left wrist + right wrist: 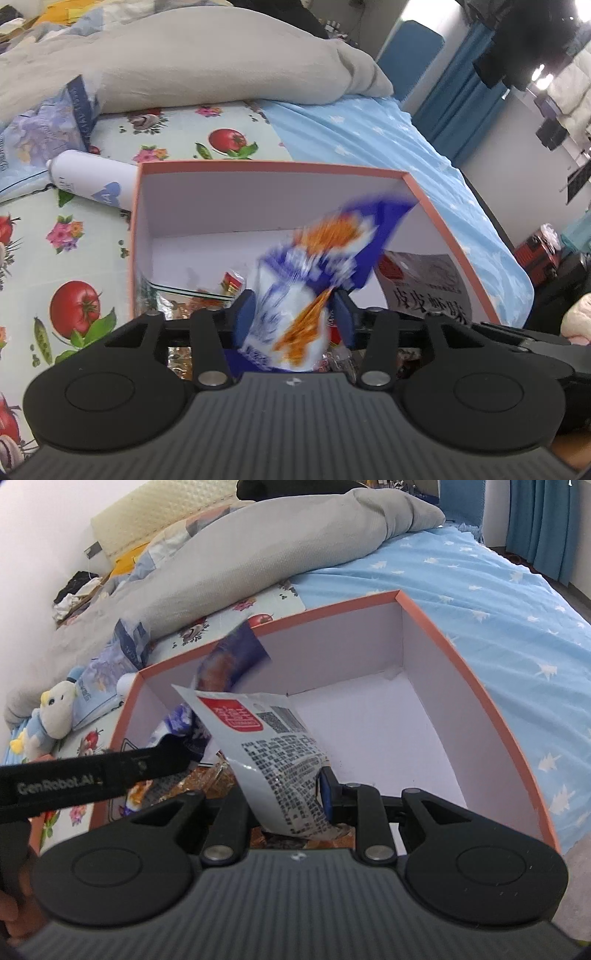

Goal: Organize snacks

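One box (454,236), two gripper-borne snack packets (295,295).

The box's (476,686) far right corner lies bare and open from above. Snack packets (207,779) crowd its near left part. A tube (92,177) lies against the box's left wall outside.

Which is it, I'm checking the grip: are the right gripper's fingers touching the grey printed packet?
Touching. The right wrist view shows the grey printed packet pinched in the right gripper, its blue pad pressed against the packet's edge.
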Motion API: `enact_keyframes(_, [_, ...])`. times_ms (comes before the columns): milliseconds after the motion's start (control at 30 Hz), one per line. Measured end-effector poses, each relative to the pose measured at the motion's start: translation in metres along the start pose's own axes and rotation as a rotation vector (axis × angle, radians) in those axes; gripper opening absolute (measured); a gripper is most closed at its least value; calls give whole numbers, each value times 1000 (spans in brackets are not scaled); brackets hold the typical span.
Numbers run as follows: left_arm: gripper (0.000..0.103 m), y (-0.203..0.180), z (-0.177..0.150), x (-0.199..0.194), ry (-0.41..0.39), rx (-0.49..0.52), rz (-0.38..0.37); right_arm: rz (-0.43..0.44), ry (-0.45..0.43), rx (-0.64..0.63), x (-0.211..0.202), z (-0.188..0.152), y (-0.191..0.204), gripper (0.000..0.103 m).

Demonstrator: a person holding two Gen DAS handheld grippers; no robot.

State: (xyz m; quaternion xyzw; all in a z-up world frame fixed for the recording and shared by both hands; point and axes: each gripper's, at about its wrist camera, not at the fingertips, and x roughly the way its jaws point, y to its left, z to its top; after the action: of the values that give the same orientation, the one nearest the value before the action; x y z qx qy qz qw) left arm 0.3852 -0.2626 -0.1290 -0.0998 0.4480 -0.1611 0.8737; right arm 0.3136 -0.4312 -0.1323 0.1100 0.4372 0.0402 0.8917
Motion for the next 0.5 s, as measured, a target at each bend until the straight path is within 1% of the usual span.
enact_keyframes(33, [66, 0, 0, -2, -4, -3, 5, 0, -3, -2, -1, 0, 0, 24])
enact_keyframes(67, [71, 1, 0, -5, -10, -6, 9, 0, -3, -2, -3, 0, 0, 24])
enact_keyframes(100, [73, 1, 1, -10, -19, -8, 12, 3, -2, -3, -4, 0, 0, 24])
enact_keyframes(167, [82, 1, 2, -18, -44, -17, 31, -9, 3, 6, -6, 1, -1, 25])
enact_keyframes(200, [83, 1, 3, -24, -57, -25, 37, -18, 3, 24, -8, 1, -3, 35])
enact_keyframes(233, [83, 1, 4, -29, -66, -31, 40, -24, 2, 45, -10, 0, -5, 52])
enact_keyframes(300, [83, -2, 6, -42, -81, -28, 35, -28, -14, 66, -17, 0, -7, 62])
enact_keyframes(433, [83, -12, 9, -73, -122, 7, 30, -40, -48, 57, -38, 1, -3, 61])
enact_keyframes(500, [83, -15, 11, -90, -144, 12, 19, -38, -80, 48, -55, 2, 1, 61])
